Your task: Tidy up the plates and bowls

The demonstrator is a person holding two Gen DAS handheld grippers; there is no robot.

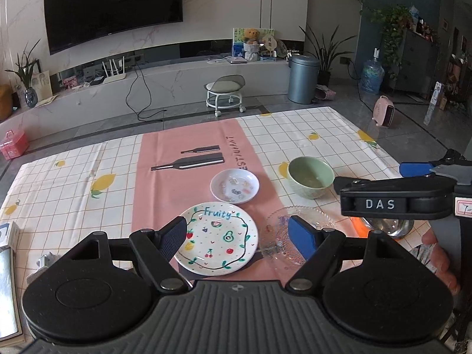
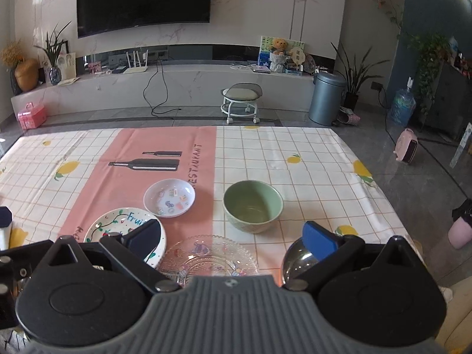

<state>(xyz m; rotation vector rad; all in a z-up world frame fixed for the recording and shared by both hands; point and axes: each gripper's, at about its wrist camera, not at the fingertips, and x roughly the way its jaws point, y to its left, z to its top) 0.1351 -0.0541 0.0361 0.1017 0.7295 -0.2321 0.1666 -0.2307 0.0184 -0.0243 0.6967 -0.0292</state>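
Observation:
A white "Fruity" plate [image 1: 218,239] [image 2: 112,224] lies near the table's front. A small white dish with stickers [image 1: 234,189] [image 2: 169,197] sits behind it. A green bowl [image 1: 310,180] [image 2: 252,205] stands to the right. A clear glass plate [image 1: 295,233] [image 2: 211,258] lies beside the Fruity plate. A steel bowl [image 1: 386,226] [image 2: 298,261] sits at the front right. My left gripper [image 1: 237,234] is open and empty above the Fruity plate. My right gripper [image 2: 233,236] is open and empty above the glass plate; it also shows in the left wrist view [image 1: 395,203].
The table wears a checked lemon cloth with a pink runner [image 1: 188,147] [image 2: 159,141]. A box [image 1: 7,236] lies at the left edge. Beyond the table are a stool [image 1: 225,91], a bin [image 1: 302,78] and a TV bench.

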